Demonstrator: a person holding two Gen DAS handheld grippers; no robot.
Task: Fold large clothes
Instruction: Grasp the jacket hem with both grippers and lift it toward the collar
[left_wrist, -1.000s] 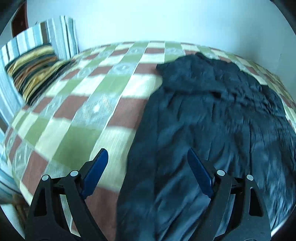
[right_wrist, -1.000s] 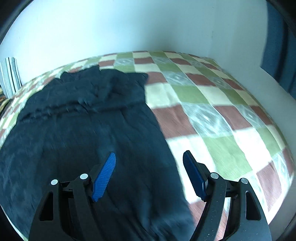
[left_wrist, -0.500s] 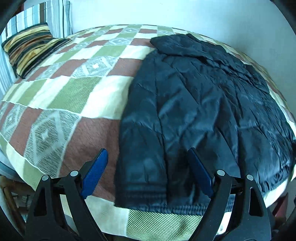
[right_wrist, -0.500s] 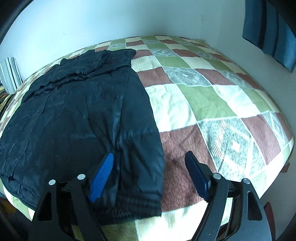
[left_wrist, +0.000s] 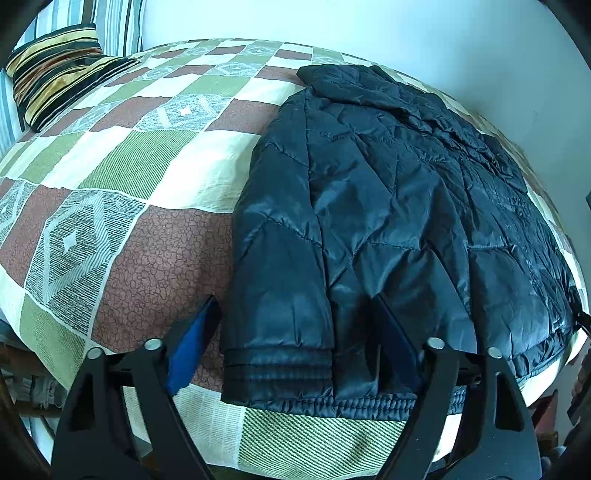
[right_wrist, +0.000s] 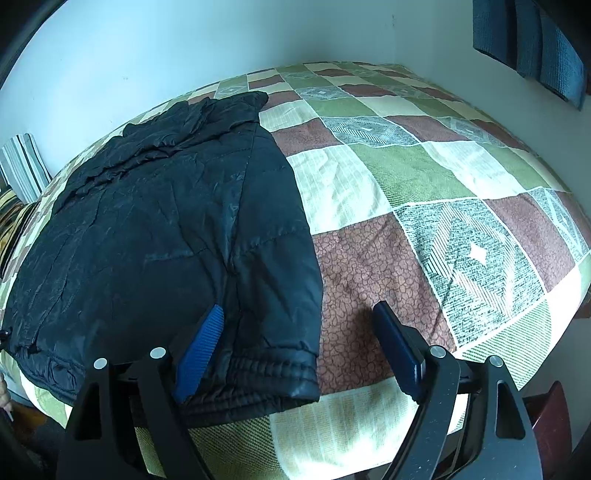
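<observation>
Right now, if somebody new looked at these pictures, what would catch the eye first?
First the dark quilted jacket, spread flat on the checked bedspread with its cuffs near the bed's front edge. Next the two open grippers, left gripper and right gripper, each straddling a sleeve cuff. A striped pillow lies far left.

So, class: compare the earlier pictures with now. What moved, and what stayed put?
Both claws, left and right, pulled back toward the bed's near edge, bringing the jacket's cuffs and hem into view. Both stayed open, gripping nothing. The jacket stayed flat on the checked bedspread.
</observation>
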